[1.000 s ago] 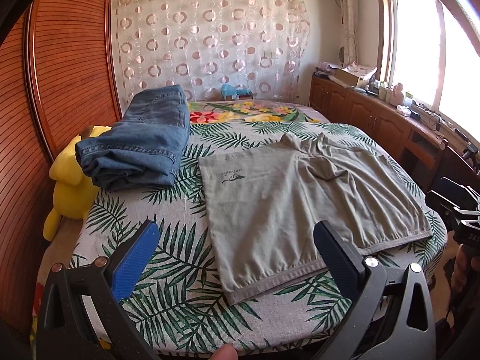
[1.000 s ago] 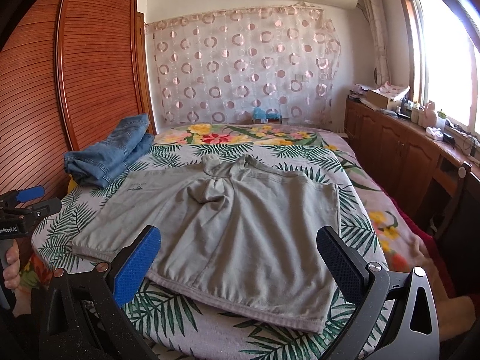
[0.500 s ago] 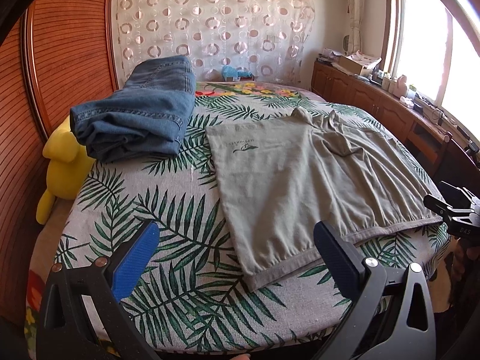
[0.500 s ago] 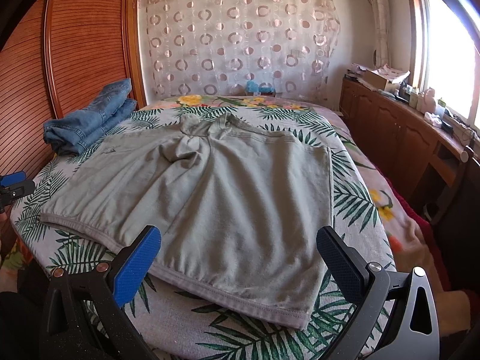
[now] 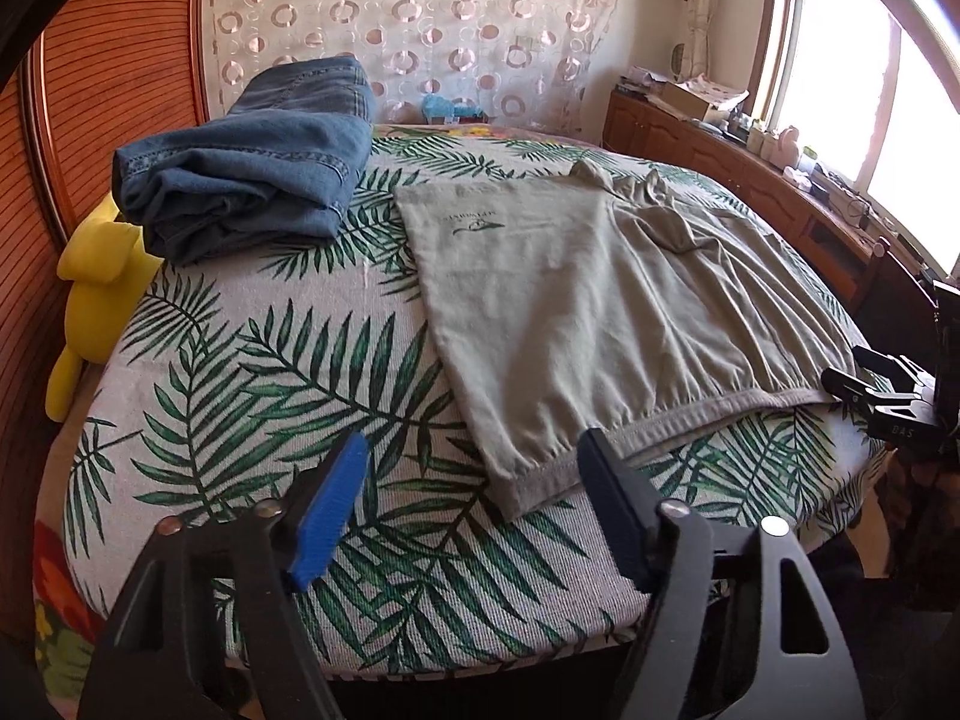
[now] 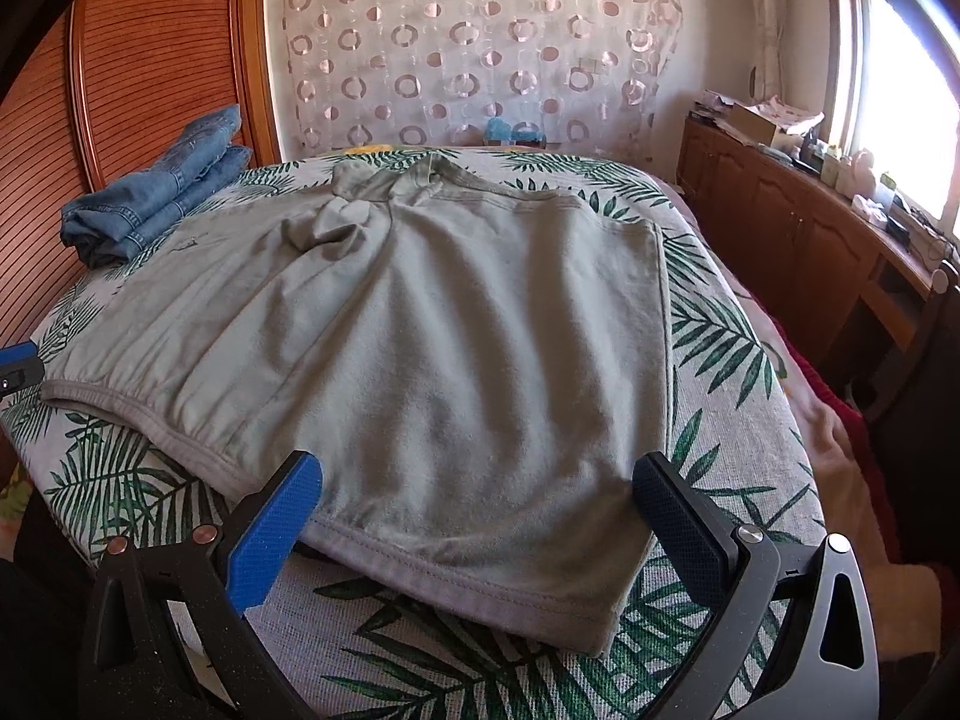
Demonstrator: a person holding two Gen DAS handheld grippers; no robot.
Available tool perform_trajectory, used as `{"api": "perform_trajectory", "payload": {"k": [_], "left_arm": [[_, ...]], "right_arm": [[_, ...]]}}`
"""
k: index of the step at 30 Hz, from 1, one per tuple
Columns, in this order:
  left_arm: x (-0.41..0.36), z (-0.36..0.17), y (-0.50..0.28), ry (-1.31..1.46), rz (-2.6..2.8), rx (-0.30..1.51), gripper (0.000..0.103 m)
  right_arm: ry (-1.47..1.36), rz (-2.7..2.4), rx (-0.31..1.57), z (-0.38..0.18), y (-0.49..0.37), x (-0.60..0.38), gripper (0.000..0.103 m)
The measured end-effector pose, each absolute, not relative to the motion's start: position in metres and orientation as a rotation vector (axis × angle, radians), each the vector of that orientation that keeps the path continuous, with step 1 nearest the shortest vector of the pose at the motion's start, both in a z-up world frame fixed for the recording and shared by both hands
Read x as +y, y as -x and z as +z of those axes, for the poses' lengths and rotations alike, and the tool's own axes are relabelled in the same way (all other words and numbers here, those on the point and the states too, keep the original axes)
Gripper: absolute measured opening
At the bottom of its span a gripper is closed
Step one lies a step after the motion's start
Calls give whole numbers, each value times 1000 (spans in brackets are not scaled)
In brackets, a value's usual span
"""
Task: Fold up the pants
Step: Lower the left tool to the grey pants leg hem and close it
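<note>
1. One pair of grey-green soft cotton shorts (image 6: 432, 360) is seen, spread flat.
2. One pile of folded blue denim jeans (image 5: 252, 174) is counted; how many garments it holds cannot be told.
3. One yellow plush toy (image 5: 96, 294) is found at the bed's edge.
4. One palm-leaf printed bedspread (image 5: 270, 372) is laid out.
5. Two black grippers with blue pads are counted: the left gripper (image 5: 474, 498) and the right gripper (image 6: 480, 516).
6. One sheer curtain patterned with rings (image 6: 474, 42) is hung.

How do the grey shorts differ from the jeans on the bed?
The grey shorts lie spread out flat; the jeans are folded into a thick stack. The shorts are plain grey-green with a small logo; the jeans are blue denim. The shorts sit nearer the grippers; the jeans sit farther back. Both rest on the leaf-print bedspread.
</note>
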State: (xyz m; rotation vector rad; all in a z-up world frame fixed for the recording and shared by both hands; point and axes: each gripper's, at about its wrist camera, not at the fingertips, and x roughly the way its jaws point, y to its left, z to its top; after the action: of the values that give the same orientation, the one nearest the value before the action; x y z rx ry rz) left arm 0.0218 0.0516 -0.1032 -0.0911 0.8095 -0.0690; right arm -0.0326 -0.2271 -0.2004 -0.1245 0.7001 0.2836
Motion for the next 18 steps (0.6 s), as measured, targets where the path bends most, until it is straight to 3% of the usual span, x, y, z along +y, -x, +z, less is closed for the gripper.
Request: {"api": "perform_trajectory", "payload": {"k": [9, 18], "left_arm": [[46, -109, -21, 103, -134, 832, 35], [43, -112, -25, 109, -137, 833, 35]], "right_arm": [[125, 298, 671, -197, 40, -230, 103], [123, 305, 657, -204, 28, -229, 103]]}}
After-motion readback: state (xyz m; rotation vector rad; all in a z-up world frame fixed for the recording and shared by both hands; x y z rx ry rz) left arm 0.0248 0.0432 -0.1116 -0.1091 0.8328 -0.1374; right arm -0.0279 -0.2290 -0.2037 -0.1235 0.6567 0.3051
